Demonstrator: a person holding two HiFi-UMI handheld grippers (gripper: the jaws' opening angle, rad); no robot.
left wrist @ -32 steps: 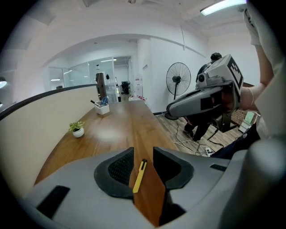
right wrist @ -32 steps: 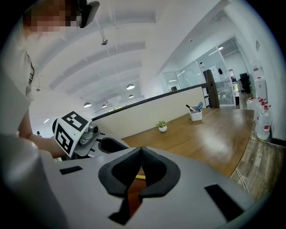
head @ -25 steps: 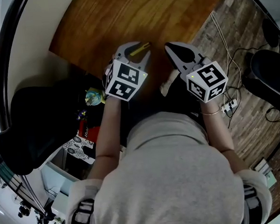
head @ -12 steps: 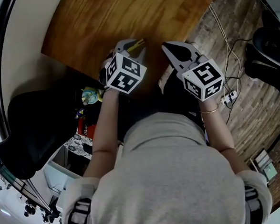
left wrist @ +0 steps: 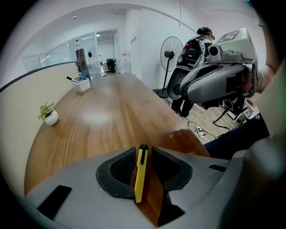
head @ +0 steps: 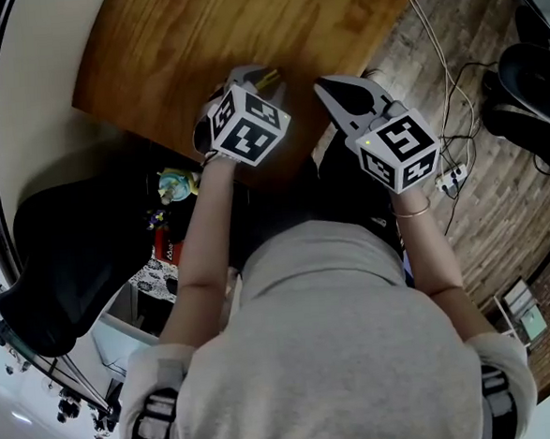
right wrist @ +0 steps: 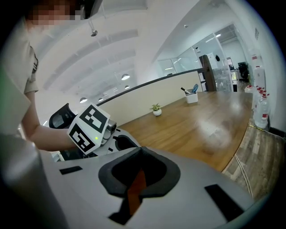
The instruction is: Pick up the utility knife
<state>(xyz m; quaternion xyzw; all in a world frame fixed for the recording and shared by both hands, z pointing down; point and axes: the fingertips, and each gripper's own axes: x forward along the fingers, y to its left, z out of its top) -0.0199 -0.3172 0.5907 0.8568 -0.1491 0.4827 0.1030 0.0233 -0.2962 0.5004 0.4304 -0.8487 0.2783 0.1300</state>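
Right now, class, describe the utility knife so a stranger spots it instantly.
Start at the wooden table, at its near edge. The utility knife sits between the left claw's jaws, just opened wider: a slim yellow bar, black-tipped, against grey and brown.

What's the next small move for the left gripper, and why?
Probably close the left gripper: its jaws, just opened a little, straddle the yellow utility knife on the table; wood shows beside it, so no grip yet.

Slim yellow utility knife (left wrist: 140,174), black-tipped, lies on the wooden table (left wrist: 103,120) near its edge.
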